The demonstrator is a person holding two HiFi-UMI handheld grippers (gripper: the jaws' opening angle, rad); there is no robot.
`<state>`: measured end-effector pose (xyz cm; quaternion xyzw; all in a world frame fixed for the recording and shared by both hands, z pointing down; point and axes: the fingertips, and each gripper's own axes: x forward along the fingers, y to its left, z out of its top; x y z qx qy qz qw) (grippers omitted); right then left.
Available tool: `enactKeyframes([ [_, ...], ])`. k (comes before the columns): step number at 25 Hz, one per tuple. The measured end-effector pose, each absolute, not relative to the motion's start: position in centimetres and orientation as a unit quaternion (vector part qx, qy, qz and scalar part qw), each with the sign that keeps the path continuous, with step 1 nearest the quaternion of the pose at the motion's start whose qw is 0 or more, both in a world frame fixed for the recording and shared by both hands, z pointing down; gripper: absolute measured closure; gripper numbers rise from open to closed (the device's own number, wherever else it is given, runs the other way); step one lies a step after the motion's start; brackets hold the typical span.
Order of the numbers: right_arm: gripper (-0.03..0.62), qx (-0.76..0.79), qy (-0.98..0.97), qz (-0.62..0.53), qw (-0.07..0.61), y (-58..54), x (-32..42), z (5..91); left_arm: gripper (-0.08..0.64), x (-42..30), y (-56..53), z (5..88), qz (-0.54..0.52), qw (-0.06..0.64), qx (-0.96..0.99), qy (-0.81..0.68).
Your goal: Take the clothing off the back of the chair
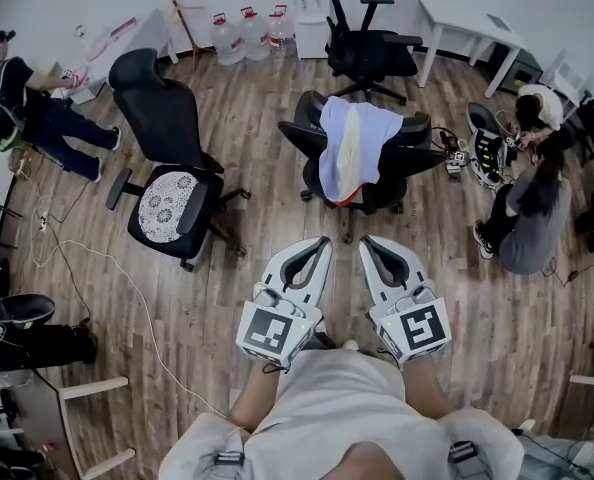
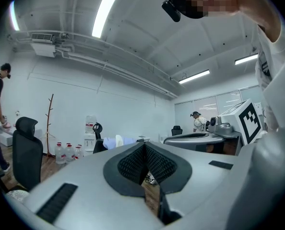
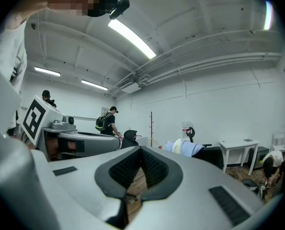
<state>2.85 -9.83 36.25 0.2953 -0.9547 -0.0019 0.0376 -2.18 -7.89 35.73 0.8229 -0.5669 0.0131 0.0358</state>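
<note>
Clothing: pale blue and cream garment [image 1: 353,146] draped over the back of the black swivel chair [image 1: 409,154], well ahead.
Left tool [image 1: 321,241]: jaws together, empty.
Right tool [image 1: 368,241]: jaws together, empty.

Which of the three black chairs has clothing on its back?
The centre chair: pale blue clothing drapes its back. The left chair and far chair have bare backs.

Closed left gripper [image 2: 144,147], seemingly empty

Clothing [image 1: 352,148] on chair [image 1: 304,128] back, second chair [image 1: 167,118] to its left
</note>
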Motion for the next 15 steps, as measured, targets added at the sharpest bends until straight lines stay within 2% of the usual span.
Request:
enactKeyframes([
  [15, 0.571, 0.335, -0.941, 0.006, 0.051, -11.3, 0.1, 37.6, 0.541, -5.2, -10.1, 37.2, 0.016, 0.049, 0.841, -0.539],
])
